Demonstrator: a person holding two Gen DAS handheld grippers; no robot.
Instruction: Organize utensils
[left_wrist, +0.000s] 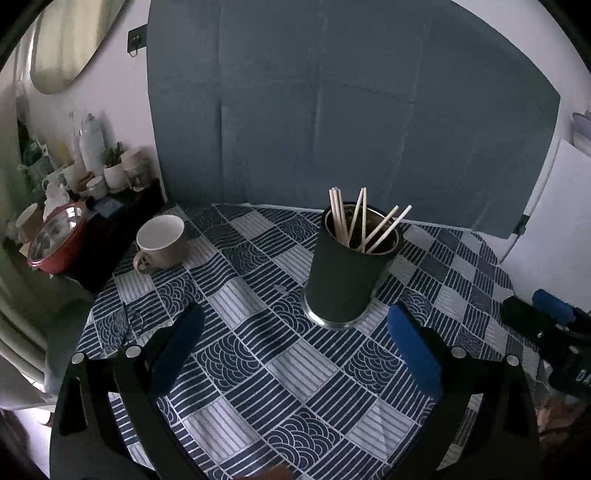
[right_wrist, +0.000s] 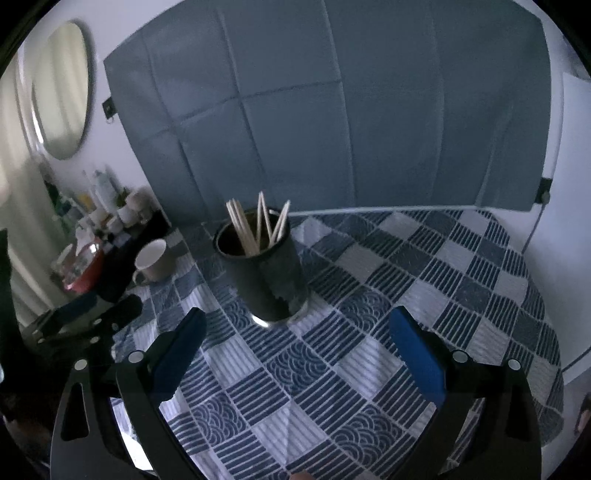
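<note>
We see a dark round holder (left_wrist: 349, 273) standing up on a table with a blue and white patterned cloth (left_wrist: 258, 354). The holder has a shiny metal ring at its bottom and a shiny inside. Pale chopsticks (left_wrist: 364, 221) stand in the holder and lean this way and that, with their tops poking out above its rim. We cannot count them for sure. Our left gripper (left_wrist: 295, 347) hangs over the cloth just in front of the holder, and its 2 blue fingers (left_wrist: 413, 350) are spread wide apart with nothing between them. Our right gripper (right_wrist: 297, 350) also hangs over the cloth in front of the holder, a bit to the right of it, and its 2 blue fingers (right_wrist: 417, 354) are spread wide too, holding nothing. A white mug (left_wrist: 160, 240) sits on the cloth to the left of the holder, well apart from it, with its handle facing us. Further left of the holder, past the mug, there is a dark side shelf with a red pot (left_wrist: 57, 240) and many jars and cups. Behind the holder hangs a big grey-blue sheet (left_wrist: 332, 103) on the wall.
</note>
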